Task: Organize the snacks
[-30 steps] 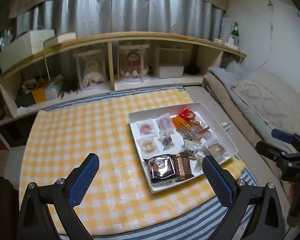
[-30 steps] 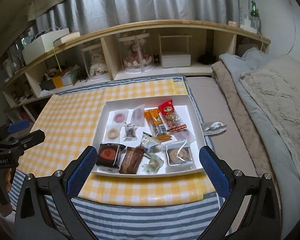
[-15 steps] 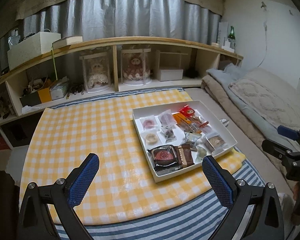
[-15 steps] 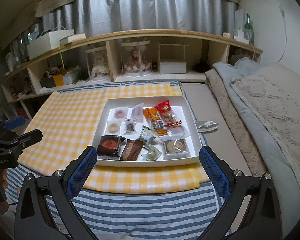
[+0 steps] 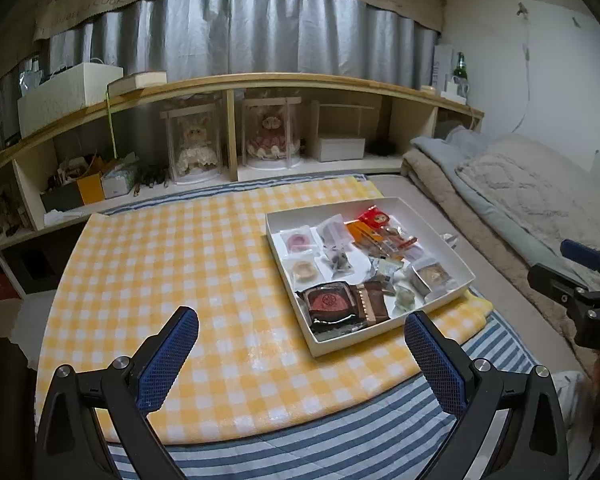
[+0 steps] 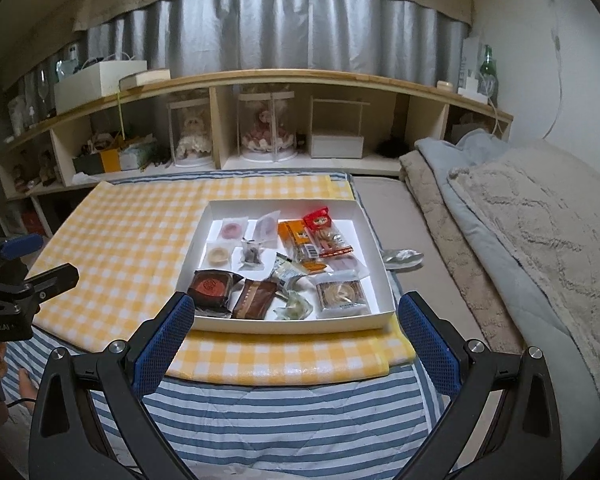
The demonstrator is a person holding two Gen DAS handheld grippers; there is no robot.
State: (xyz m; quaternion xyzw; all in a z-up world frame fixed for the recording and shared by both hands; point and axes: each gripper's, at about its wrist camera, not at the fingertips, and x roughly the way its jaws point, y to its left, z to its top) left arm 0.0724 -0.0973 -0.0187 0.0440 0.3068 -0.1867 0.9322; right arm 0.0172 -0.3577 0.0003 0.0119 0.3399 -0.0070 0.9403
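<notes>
Both blue-padded grippers, left (image 5: 300, 354) and right (image 6: 292, 332), spread wide and empty; wrapped snacks (image 6: 288, 264) all inside shallow white cardboard tray (image 6: 288, 326) on yellow checked cloth (image 5: 160, 264), fitting either sorted or awaiting sorting.

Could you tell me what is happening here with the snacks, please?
A person holds two hand-held grippers above a yellow checked mat. A shallow white cardboard tray of wrapped snacks sits on it. The left hand-held gripper and right hand-held gripper are both open and empty, short of the tray; nothing is being gripped.
</notes>
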